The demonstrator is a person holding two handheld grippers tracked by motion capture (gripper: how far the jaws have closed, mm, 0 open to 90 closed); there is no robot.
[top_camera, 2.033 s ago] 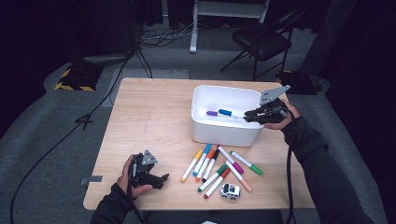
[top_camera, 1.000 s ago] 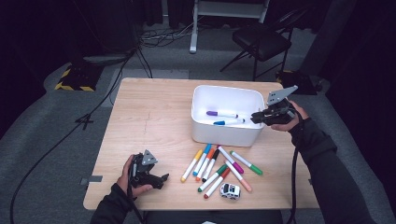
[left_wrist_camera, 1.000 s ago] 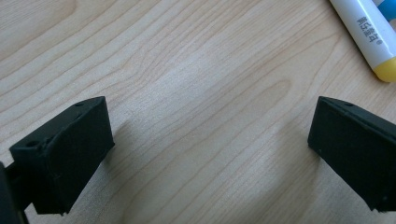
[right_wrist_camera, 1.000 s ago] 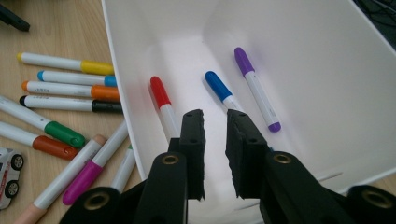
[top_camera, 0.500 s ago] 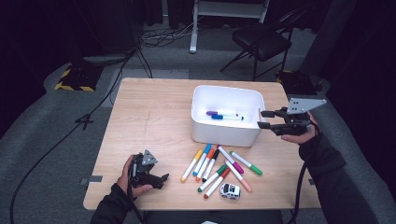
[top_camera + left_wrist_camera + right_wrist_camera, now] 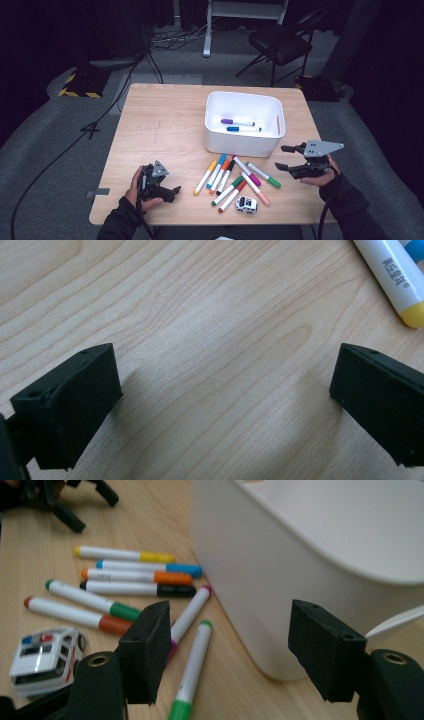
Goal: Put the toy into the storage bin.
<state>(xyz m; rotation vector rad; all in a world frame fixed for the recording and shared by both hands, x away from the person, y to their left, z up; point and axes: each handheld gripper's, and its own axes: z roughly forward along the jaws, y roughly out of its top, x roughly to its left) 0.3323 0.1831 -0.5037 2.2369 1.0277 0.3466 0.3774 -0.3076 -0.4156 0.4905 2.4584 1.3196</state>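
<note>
Two markers in white plastic bin (image 6: 244,145); eight loose markers (image 6: 235,177) left; both tools, right tool (image 6: 286,157) and left tool (image 6: 176,192), open, empty.

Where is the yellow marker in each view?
High view: yellow marker is the leftmost loose marker, in front of the white bin.
Left gripper view: top right corner, yellow end showing.
Right gripper view: upper left, farthest in the row.
Shared landmark: the blue marker right beside it.
</note>
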